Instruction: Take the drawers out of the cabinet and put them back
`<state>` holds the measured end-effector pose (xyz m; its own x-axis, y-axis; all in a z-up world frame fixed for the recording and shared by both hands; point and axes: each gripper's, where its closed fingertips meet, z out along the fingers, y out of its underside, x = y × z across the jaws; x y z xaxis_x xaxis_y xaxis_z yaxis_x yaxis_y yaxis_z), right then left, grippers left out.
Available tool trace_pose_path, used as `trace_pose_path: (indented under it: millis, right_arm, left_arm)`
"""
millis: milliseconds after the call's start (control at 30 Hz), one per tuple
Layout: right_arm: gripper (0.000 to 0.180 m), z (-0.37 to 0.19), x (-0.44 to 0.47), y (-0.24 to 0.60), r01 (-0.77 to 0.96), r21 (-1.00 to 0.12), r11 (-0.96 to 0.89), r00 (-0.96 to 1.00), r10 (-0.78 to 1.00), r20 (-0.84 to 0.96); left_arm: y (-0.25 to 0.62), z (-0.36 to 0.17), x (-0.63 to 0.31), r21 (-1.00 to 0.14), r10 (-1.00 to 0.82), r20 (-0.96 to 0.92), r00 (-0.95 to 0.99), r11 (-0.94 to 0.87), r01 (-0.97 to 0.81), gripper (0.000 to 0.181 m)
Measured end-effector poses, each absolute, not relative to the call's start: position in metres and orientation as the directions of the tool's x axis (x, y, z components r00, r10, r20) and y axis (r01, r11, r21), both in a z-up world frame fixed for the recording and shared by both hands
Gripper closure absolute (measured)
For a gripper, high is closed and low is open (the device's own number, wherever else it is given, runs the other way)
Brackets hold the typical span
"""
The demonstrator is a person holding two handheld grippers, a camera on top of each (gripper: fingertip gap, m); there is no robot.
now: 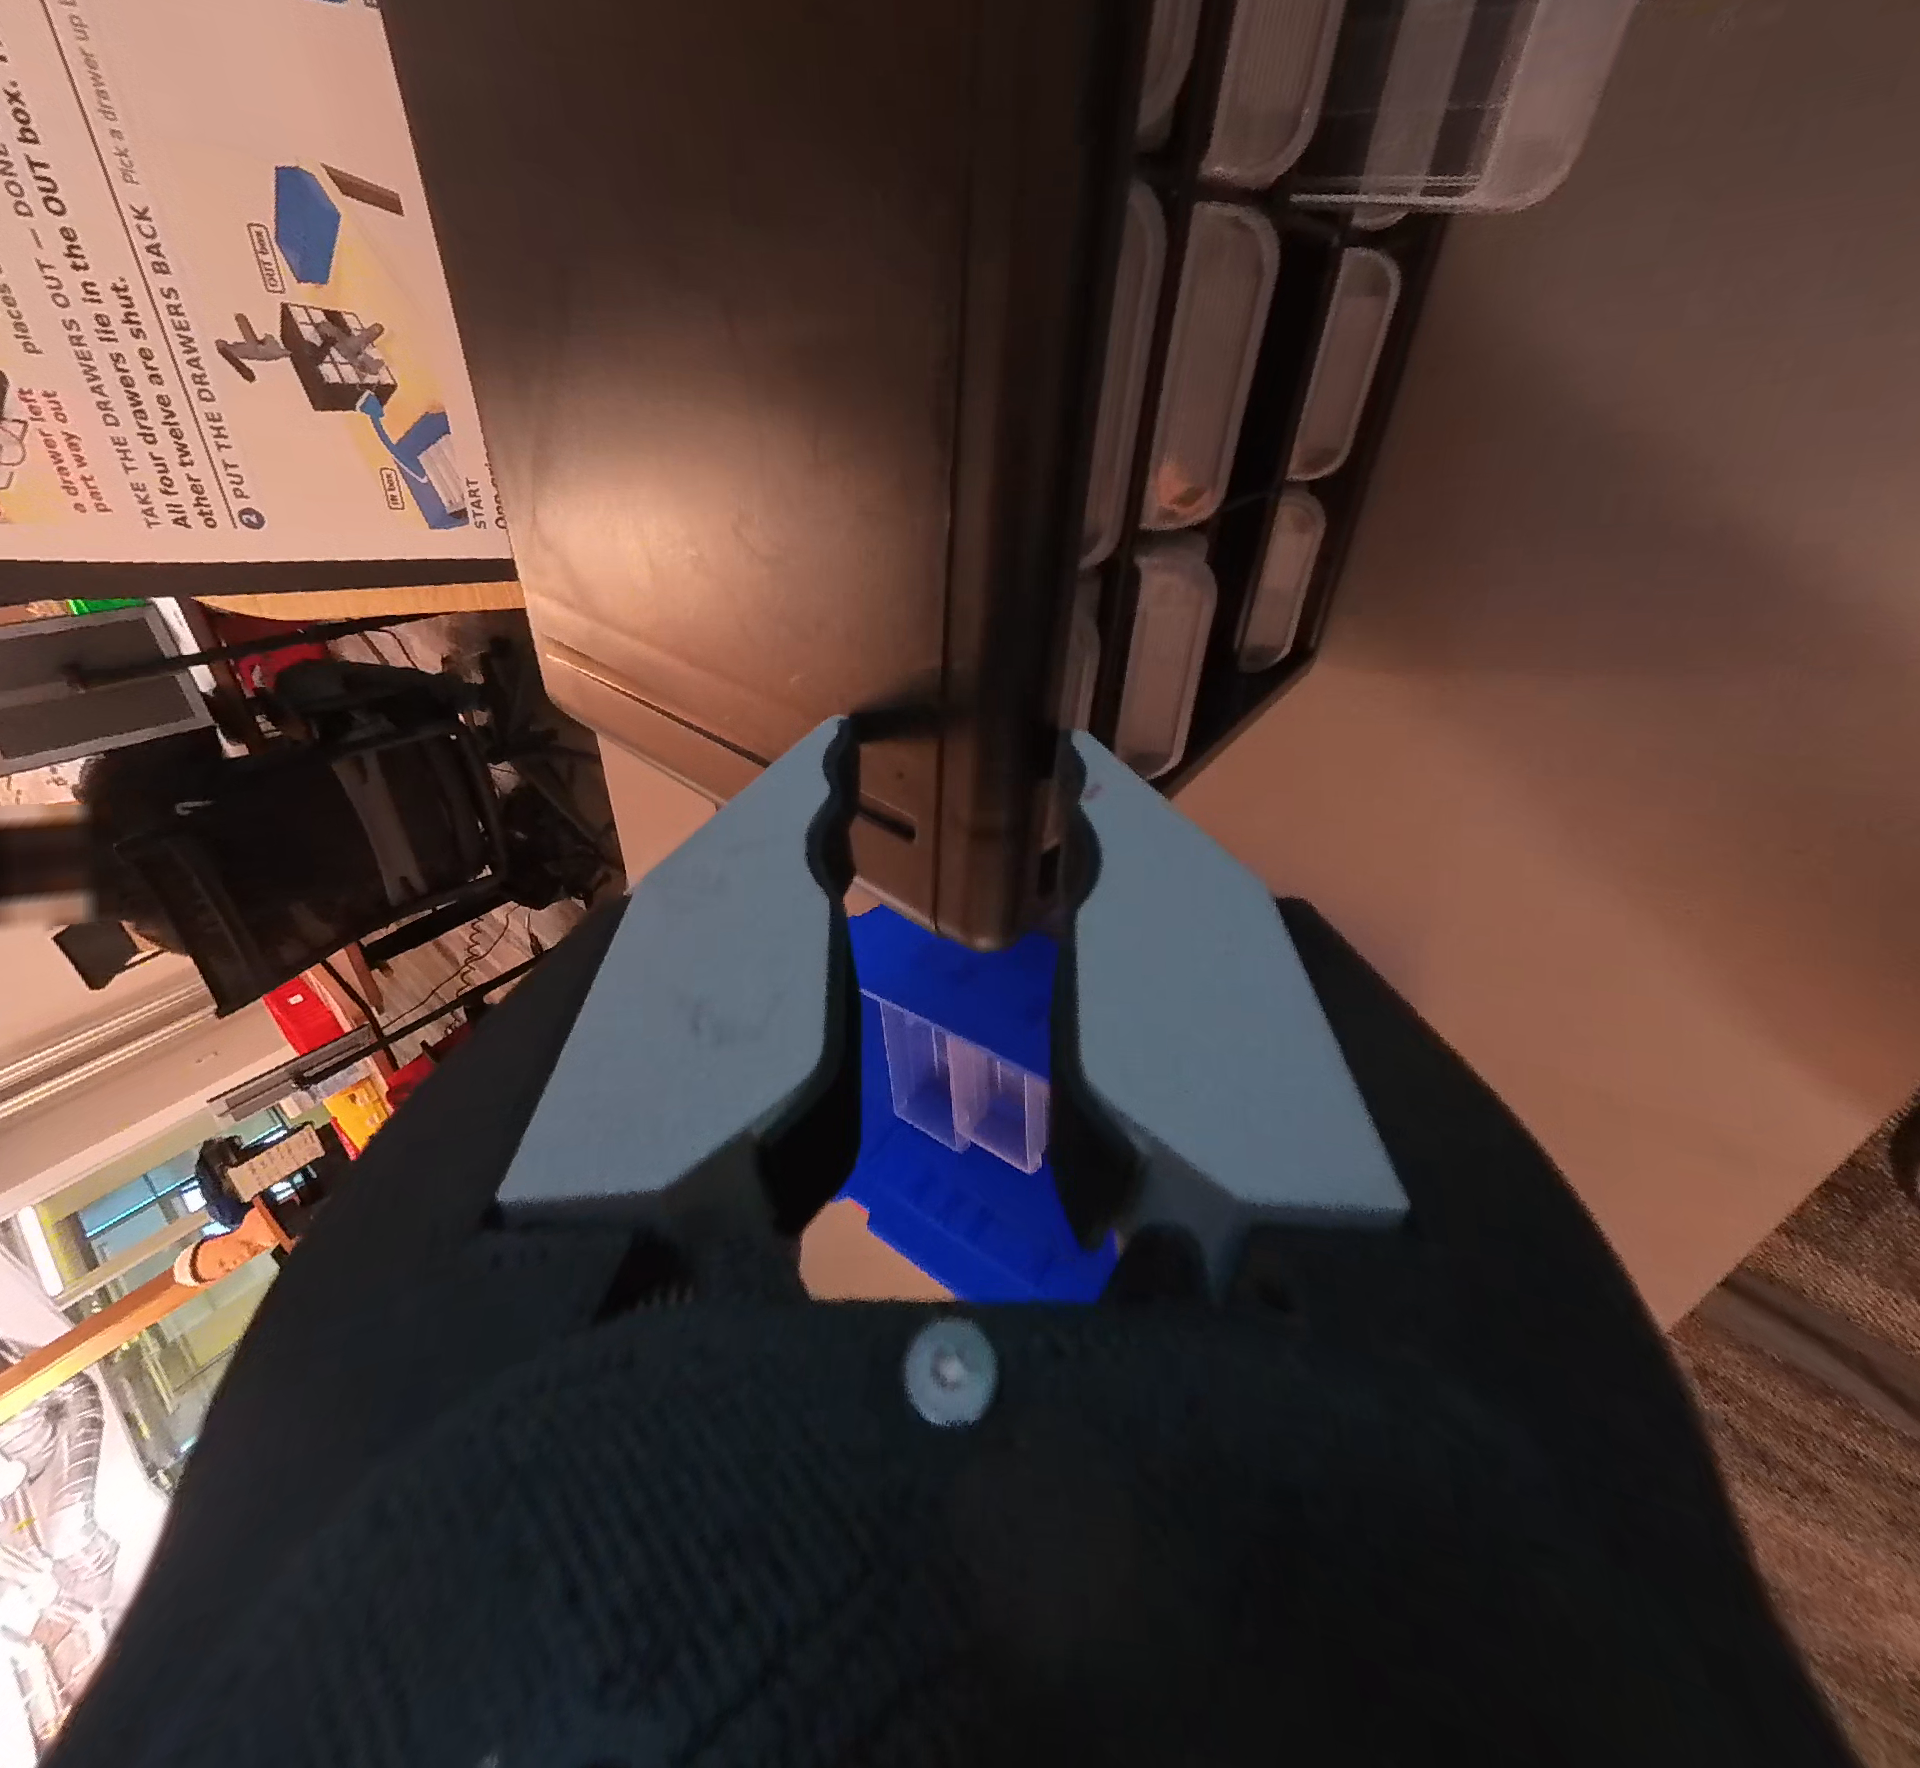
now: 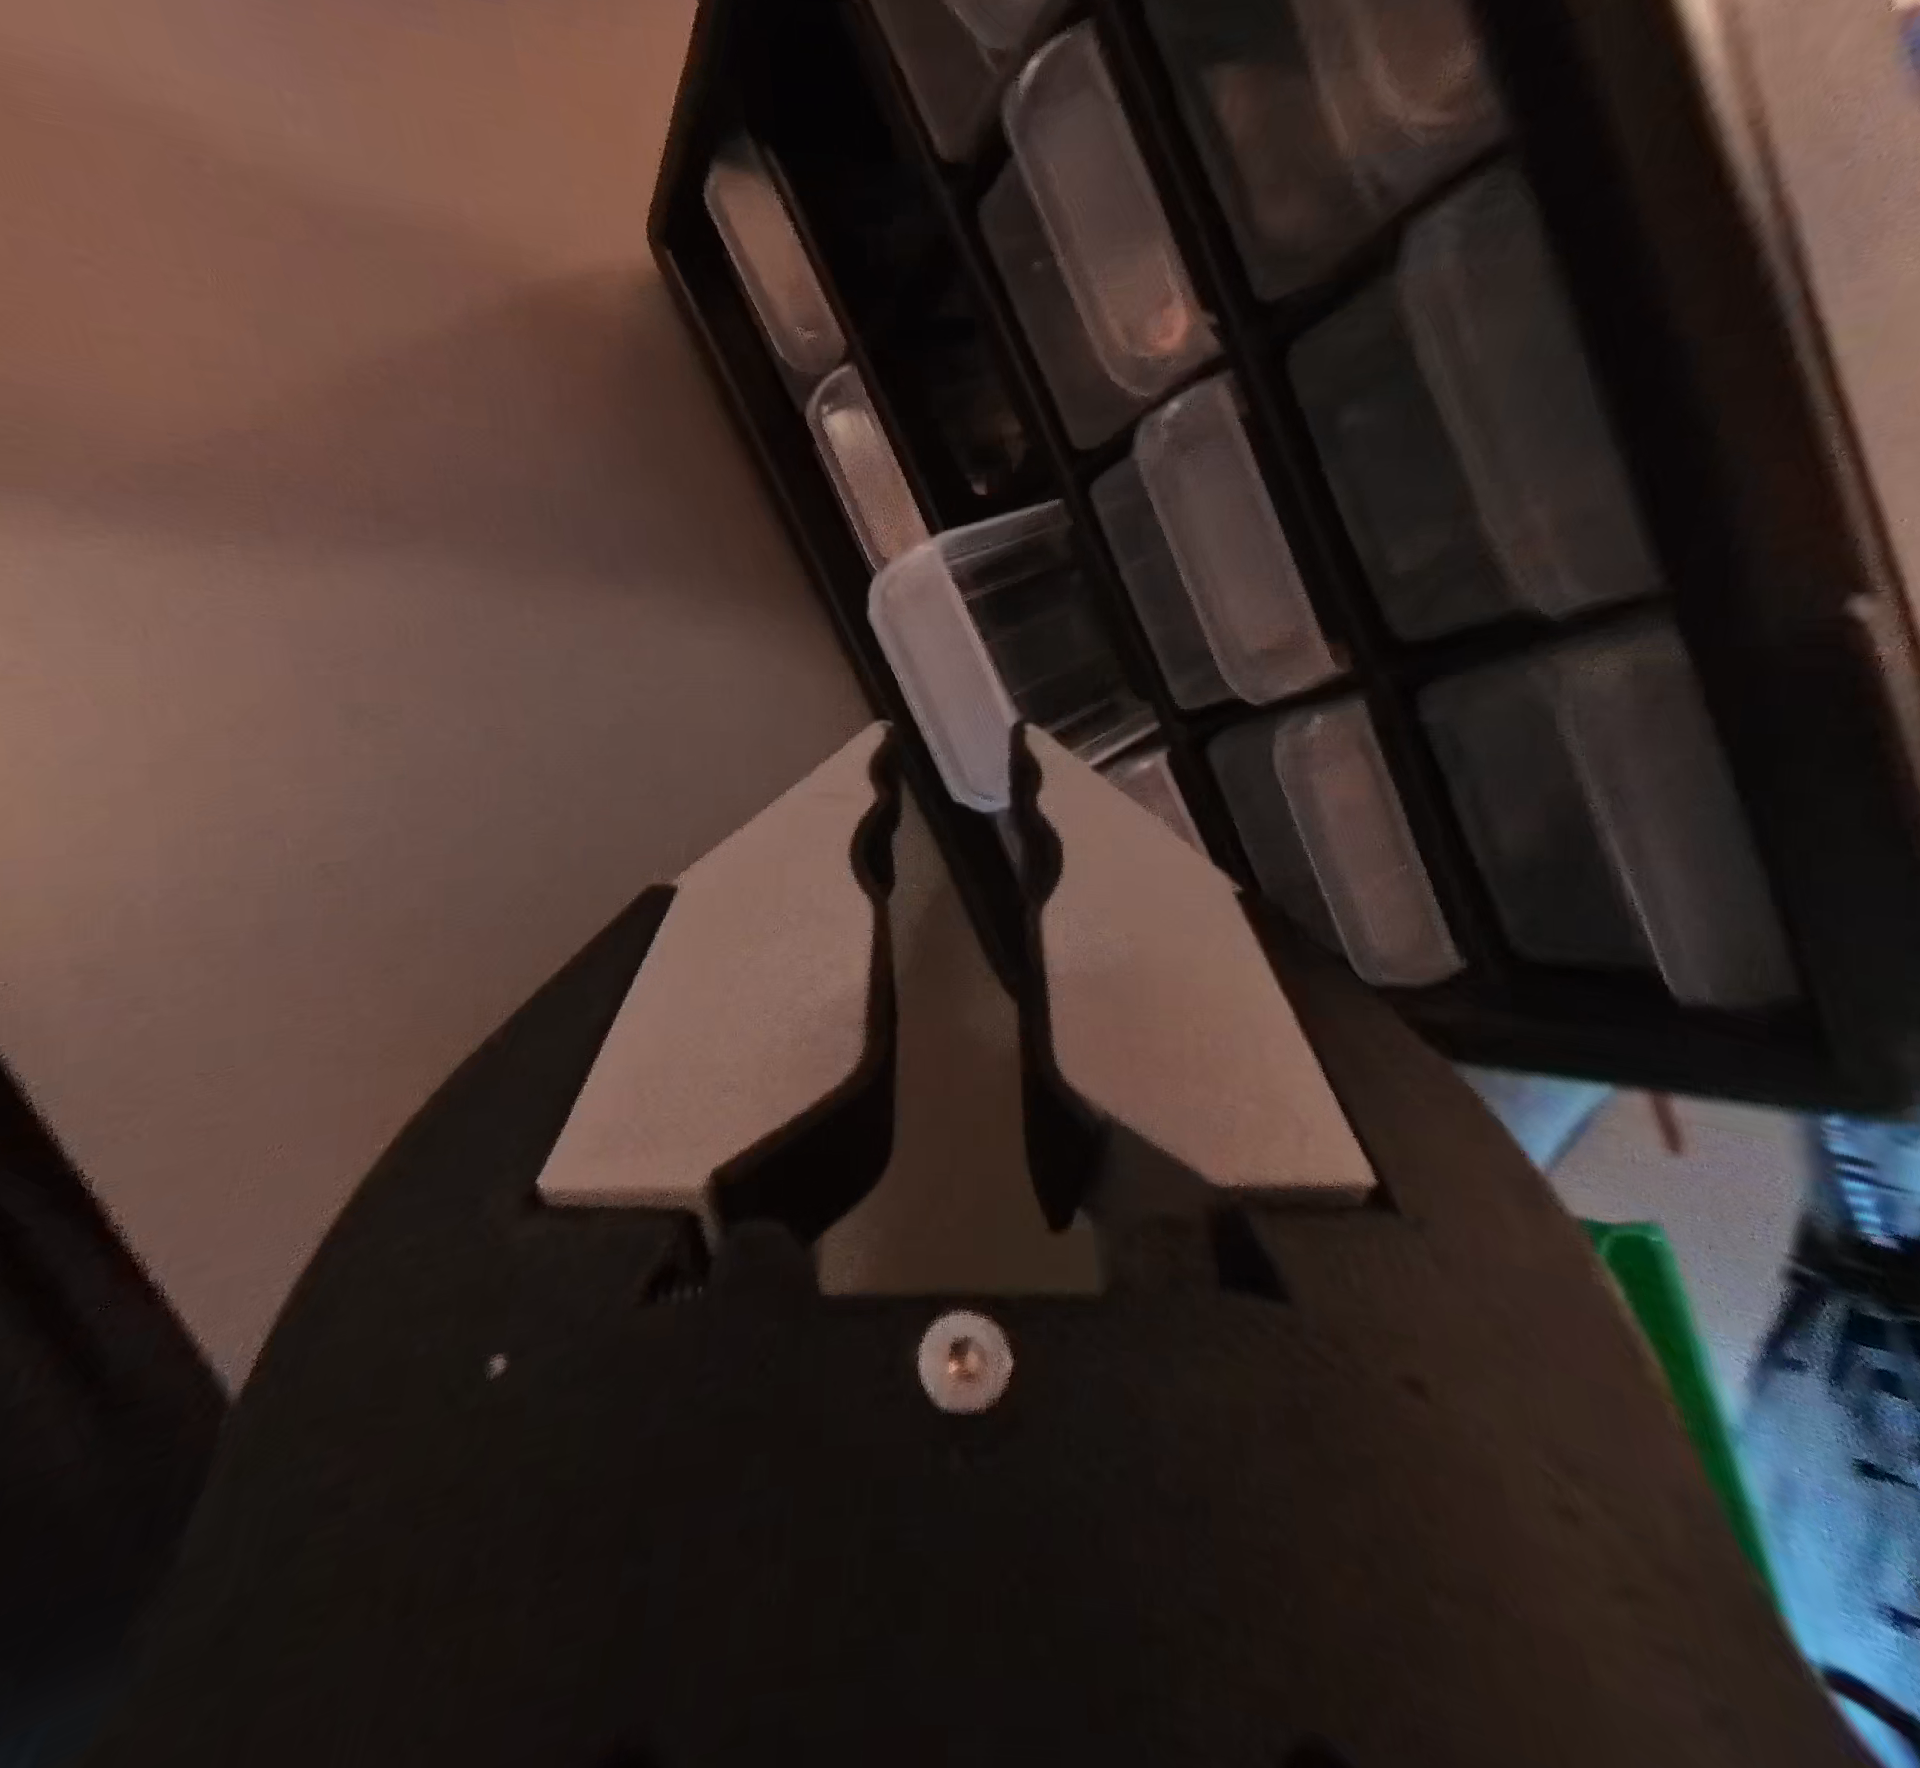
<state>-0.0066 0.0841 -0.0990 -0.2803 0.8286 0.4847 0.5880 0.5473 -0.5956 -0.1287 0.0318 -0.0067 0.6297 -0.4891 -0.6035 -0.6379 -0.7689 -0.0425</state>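
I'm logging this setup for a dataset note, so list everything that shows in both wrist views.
cabinet: one, dark, on the table, edge clamped by the left tool.
drawers: many, clear, in the cabinet front; one part way out at the right tool, another far out.
table: one, beige.
bin: one, blue, below the left tool, holding clear drawers.
poster: one, white, left of the cabinet.
chair: one, black, background.
green object: one, lower right; cannot tell what.
left tool: grey fingers, shut on cabinet.
right tool: grey fingers, slightly apart by the drawer's handle.
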Motion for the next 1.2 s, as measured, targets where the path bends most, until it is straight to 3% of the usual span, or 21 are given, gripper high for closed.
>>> trace_pose_path:
  millis: [67,167,233,333,433,600,700,867,1000,1200]
  right_arm:
    - [0.18,-0.09,-0.001,0.072,0.546,-0.679,0.49,-0.311,0.871,0.379]
    - [0.18,-0.091,0.012,0.032,0.493,-0.742,0.454,-0.514,0.84,0.173]
    - [0.18,-0.098,0.015,0.017,0.463,-0.737,0.492,-0.593,0.79,0.155]
    - [0.18,-0.116,-0.013,0.064,0.55,-0.647,0.528,-0.393,0.847,0.357]
    - [0.18,-0.135,-0.031,0.123,0.727,-0.56,0.399,-0.121,0.876,0.467]
    - [0.18,-0.146,-0.025,0.1,0.669,-0.63,0.394,-0.165,0.906,0.391]
    - [0.18,-0.146,-0.006,0.115,0.667,-0.65,0.364,-0.101,0.909,0.405]
    - [0.18,-0.124,-0.005,0.131,0.569,-0.779,0.265,-0.007,0.948,0.318]
    - [0.18,-0.141,-0.01,0.152,0.664,-0.734,0.143,0.075,0.964,0.256]
    - [0.179,-0.148,-0.017,0.097,0.492,-0.836,0.242,-0.112,0.97,0.214]
  left_arm:
    - [0.032,-0.007,-0.129,-0.035,-0.494,-0.604,0.626,-0.768,-0.64,0.145]
    - [0.032,-0.007,-0.129,-0.018,-0.502,-0.606,0.617,-0.767,-0.642,0.145]
    - [0.032,-0.007,-0.129,-0.013,-0.504,-0.607,0.615,-0.767,-0.642,0.145]
    - [0.032,-0.007,-0.129,-0.012,-0.504,-0.608,0.613,-0.767,-0.642,0.145]
    - [0.032,-0.007,-0.129,-0.007,-0.502,-0.61,0.613,-0.77,-0.638,0.145]
    - [0.032,-0.007,-0.129,-0.004,-0.503,-0.611,0.611,-0.77,-0.638,0.145]
    - [0.032,-0.007,-0.129,0.004,-0.51,-0.609,0.607,-0.768,-0.641,0.145]
    - [0.032,-0.007,-0.129,0.026,-0.511,-0.611,0.605,-0.776,-0.63,0.145]
    - [0.032,-0.008,-0.129,0.028,-0.504,-0.614,0.607,-0.783,-0.622,0.145]
    - [0.032,-0.008,-0.129,0.028,-0.497,-0.622,0.606,-0.787,-0.616,0.146]
